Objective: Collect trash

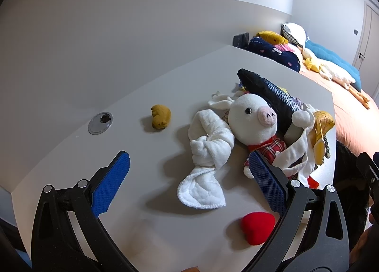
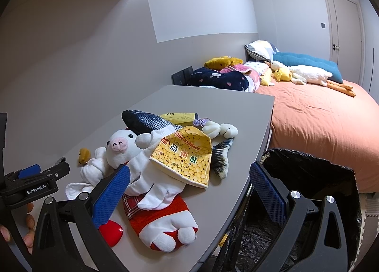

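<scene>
A yellow soybean milk packet point(image 2: 187, 156) lies crumpled on the grey table point(image 2: 213, 106), over a white pig plush point(image 2: 120, 144) and a fish plush point(image 2: 146, 120). Behind it is a second yellow wrapper point(image 2: 178, 116). My right gripper point(image 2: 189, 166) hovers open just before the packet, with nothing between its fingers. A bin with a black liner point(image 2: 308, 177) stands below the table's right edge. In the left wrist view, my left gripper point(image 1: 188, 156) is open above a knotted white cloth point(image 1: 208, 148), and the packet point(image 1: 323, 125) shows at the far right of the pile.
A red heart cushion point(image 1: 258, 227) lies near the front edge, a small brown toy point(image 1: 161, 116) and a metal cable grommet point(image 1: 100, 122) further left. A red-and-white sock point(image 2: 165, 219) lies at the front. A bed point(image 2: 319, 118) with pillows and plush toys stands beyond the table.
</scene>
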### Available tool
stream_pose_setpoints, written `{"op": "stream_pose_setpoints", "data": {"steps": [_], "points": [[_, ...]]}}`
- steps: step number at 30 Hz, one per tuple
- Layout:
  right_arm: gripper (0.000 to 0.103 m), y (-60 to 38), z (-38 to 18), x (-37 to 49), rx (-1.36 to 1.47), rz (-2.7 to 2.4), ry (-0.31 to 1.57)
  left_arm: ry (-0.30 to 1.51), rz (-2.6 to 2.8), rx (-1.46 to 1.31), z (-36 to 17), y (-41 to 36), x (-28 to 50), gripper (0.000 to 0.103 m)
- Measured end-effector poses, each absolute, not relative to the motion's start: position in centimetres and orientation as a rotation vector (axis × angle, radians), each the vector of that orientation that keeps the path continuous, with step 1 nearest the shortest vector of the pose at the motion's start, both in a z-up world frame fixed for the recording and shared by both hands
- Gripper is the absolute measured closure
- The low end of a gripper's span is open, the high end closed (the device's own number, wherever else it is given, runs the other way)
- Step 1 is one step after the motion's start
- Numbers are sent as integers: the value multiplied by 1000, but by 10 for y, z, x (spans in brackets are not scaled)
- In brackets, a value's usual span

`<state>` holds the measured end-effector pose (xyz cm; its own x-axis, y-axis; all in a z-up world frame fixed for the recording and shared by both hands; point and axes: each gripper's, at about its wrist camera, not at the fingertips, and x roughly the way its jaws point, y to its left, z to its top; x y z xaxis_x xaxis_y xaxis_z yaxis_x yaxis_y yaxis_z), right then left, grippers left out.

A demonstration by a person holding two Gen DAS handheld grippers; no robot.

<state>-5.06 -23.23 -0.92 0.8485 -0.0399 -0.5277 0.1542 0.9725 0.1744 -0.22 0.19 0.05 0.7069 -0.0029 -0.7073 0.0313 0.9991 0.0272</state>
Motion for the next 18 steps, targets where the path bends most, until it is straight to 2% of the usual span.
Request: {"op": "stream_pose_setpoints", "data": {"steps": [18], "points": [[3, -232, -10, -50, 209, -102, 555, 802, -25, 37, -2, 3, 0, 6]]}}
